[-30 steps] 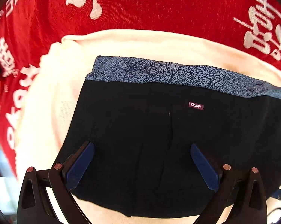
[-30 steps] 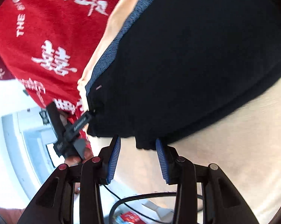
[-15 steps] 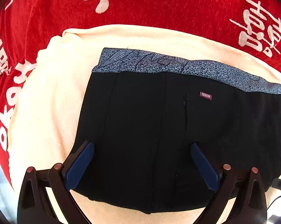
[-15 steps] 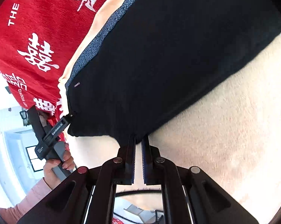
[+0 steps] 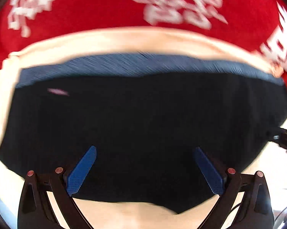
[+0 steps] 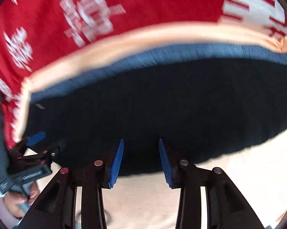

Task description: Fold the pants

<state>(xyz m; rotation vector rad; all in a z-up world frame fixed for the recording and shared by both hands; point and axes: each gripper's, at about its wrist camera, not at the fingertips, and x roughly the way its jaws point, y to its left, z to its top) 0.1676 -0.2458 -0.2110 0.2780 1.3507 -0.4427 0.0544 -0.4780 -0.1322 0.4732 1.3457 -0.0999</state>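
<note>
The black pants [image 5: 143,126] lie folded flat on a cream cloth [image 5: 128,38], with their blue patterned waistband [image 5: 135,64] at the far edge. My left gripper [image 5: 143,168] is open wide and empty, its blue pads over the near part of the pants. My right gripper [image 6: 140,157] is open and empty over the near edge of the pants [image 6: 172,110]. The left gripper also shows at the left of the right wrist view [image 6: 34,145]. Both views are blurred by motion.
A red cloth with white lettering [image 5: 109,3] covers the surface beyond the cream cloth [image 6: 239,190]. The right gripper's body [image 5: 284,139] pokes in at the right of the left wrist view. A hand [image 6: 19,202] holds the left gripper.
My right gripper shut at the pants' near edge half a second ago and has opened again. Both grippers have swung to face the waistband squarely. The left gripper stayed open.
</note>
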